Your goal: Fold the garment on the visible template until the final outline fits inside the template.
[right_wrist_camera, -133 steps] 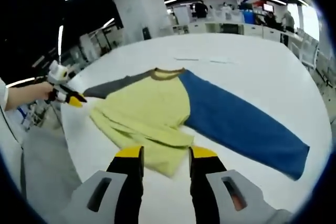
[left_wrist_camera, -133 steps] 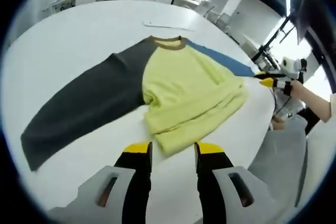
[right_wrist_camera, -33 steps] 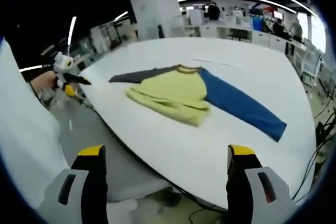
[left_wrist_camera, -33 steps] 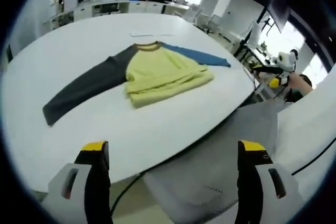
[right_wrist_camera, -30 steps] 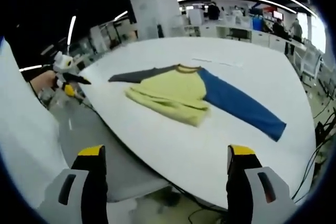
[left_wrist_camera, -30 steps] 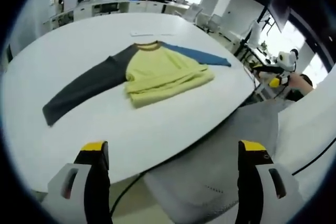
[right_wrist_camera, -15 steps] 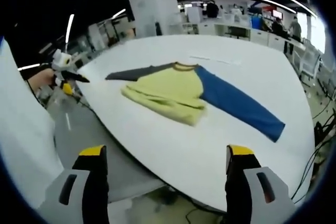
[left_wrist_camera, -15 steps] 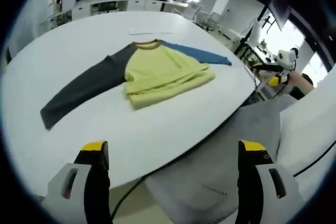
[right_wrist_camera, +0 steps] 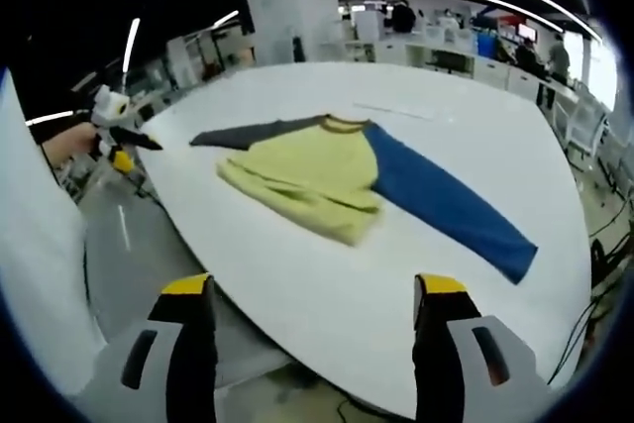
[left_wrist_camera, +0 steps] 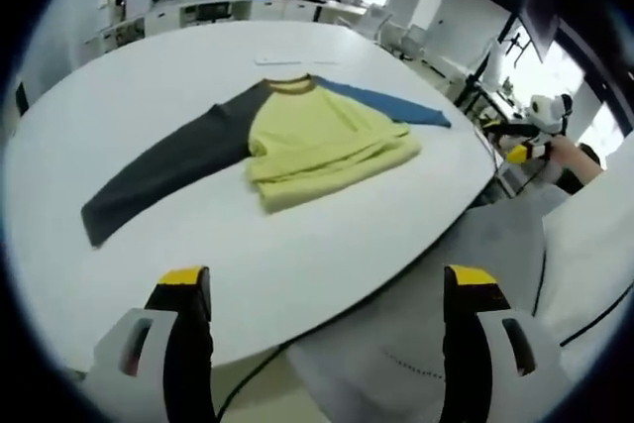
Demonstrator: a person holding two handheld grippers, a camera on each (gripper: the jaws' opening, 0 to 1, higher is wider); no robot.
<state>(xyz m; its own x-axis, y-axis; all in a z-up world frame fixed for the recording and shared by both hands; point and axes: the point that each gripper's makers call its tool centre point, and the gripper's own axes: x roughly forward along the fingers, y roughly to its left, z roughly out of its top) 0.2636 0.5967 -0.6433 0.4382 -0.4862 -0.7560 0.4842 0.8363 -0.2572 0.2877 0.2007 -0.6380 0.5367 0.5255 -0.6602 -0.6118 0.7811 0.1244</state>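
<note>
Our garment [left_wrist_camera: 317, 141] lies collar-away near the table's [left_wrist_camera: 119, 76] front edge, sleeves spread sideways, while our left gripper [left_wrist_camera: 327, 294] and right gripper [right_wrist_camera: 312, 299] hang wide open, holding nothing.

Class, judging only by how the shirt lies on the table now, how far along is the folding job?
Done: the yellow body is folded up from the hem into a doubled band. In hand: nothing; the left gripper and right gripper hang open, off the white table. Left: the grey sleeve and blue sleeve lie spread out, unfolded. I can't make out a template.
</note>
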